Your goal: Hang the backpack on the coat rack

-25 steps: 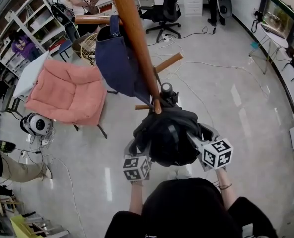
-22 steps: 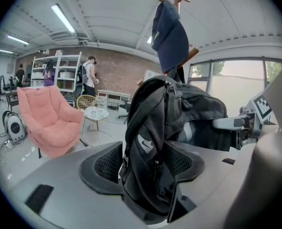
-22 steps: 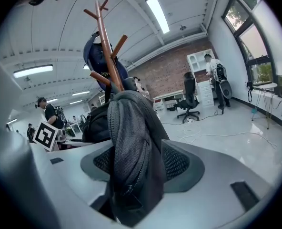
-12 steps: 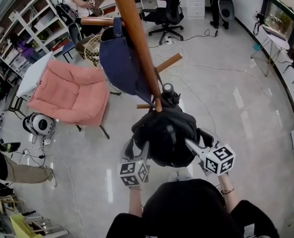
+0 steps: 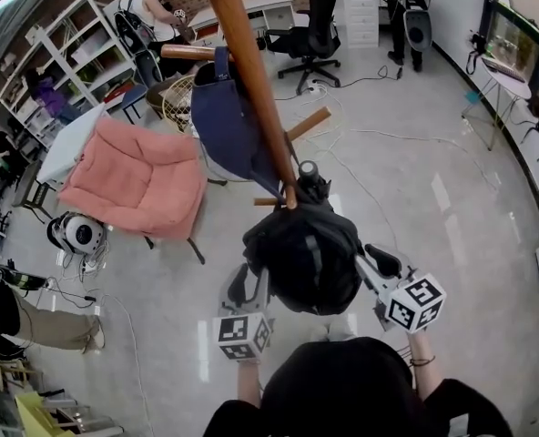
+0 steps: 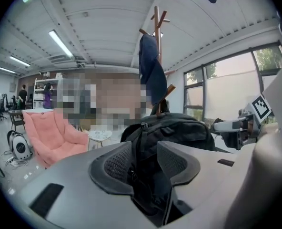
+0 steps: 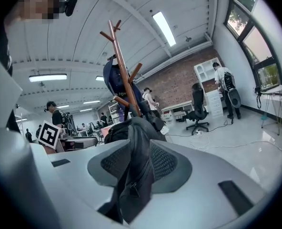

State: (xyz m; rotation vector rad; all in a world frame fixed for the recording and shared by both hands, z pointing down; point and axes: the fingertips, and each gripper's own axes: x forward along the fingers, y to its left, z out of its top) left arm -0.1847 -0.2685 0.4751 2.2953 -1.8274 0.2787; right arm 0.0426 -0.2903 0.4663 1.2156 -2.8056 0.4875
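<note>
One wooden rack (image 5: 250,80) dominates the head view, its pole slanting from the top edge down to the middle of the picture. Three pegs (image 5: 308,122) show on it there. One pink armchair (image 5: 137,176) stands on the grey floor (image 5: 424,189) to the left, well apart from the pole. One black backpack (image 5: 301,258) is held in the air between the person and the rack, its top right at the pole, just beside the lowest, shortest peg. Whether any loop is over a peg I cannot tell. One navy bag (image 5: 226,121) hangs higher up from the left peg, above the backpack. One black office chair (image 5: 310,21) stands far behind.

Two tools carry the backpack, one at each lower side. The left tool (image 6: 146,161) has just been closing its jaws. They stand at a middling gap, filled by a fold of black fabric with a zip, and the pads press on it. The right tool (image 7: 134,163) has also just been closing. Its jaws are narrower, clamped on a thick fold of the same backpack that hangs down between the pads. Each tool bears one marker cube (image 5: 240,335), two in all.
</note>
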